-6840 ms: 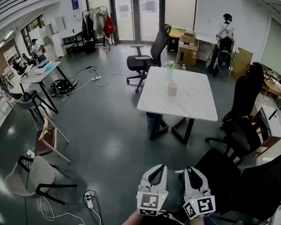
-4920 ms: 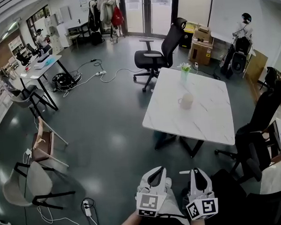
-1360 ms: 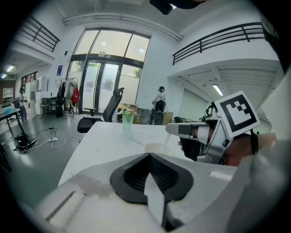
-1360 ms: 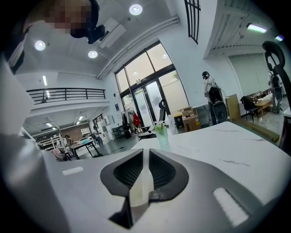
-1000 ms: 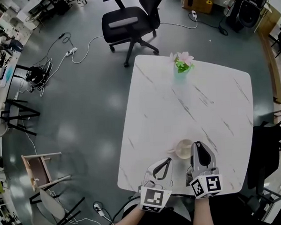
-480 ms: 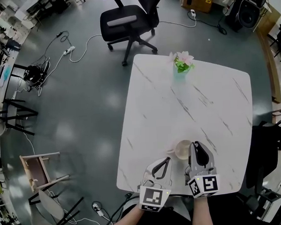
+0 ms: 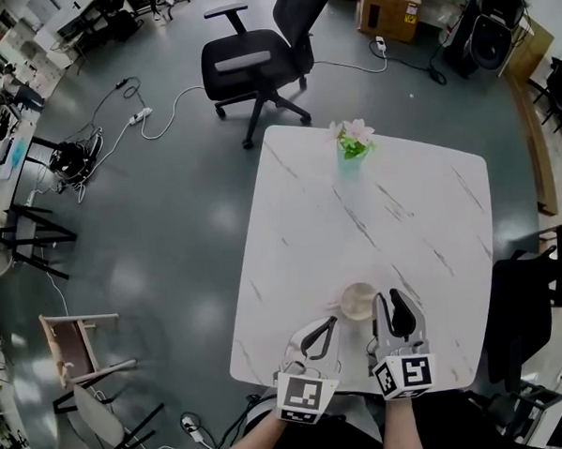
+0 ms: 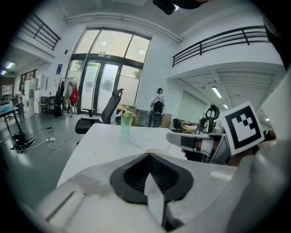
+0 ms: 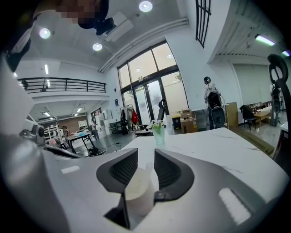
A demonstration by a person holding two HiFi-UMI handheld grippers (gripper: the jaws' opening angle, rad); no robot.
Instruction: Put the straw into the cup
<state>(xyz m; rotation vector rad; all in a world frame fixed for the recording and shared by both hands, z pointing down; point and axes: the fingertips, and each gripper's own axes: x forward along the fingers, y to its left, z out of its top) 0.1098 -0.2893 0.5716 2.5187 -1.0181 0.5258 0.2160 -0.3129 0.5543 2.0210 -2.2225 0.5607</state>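
Note:
A cream cup stands near the front edge of the white marble table. My right gripper sits just to the right of the cup, close beside it. Its jaws have just been opening and now stand apart. In the right gripper view a whitish tube, seemingly the straw, lies loose in the gap of the right gripper. My left gripper rests shut and empty in front and to the left of the cup. In the left gripper view the left gripper shows its tips meeting.
A green vase of flowers stands at the table's far edge. A black office chair is beyond the table, and another dark chair is at its right side. Cables and furniture lie on the grey floor to the left.
Since the oldest frames I have come up to the table. Over the last second both grippers stayed put, and the right jaws spread apart beside the cup.

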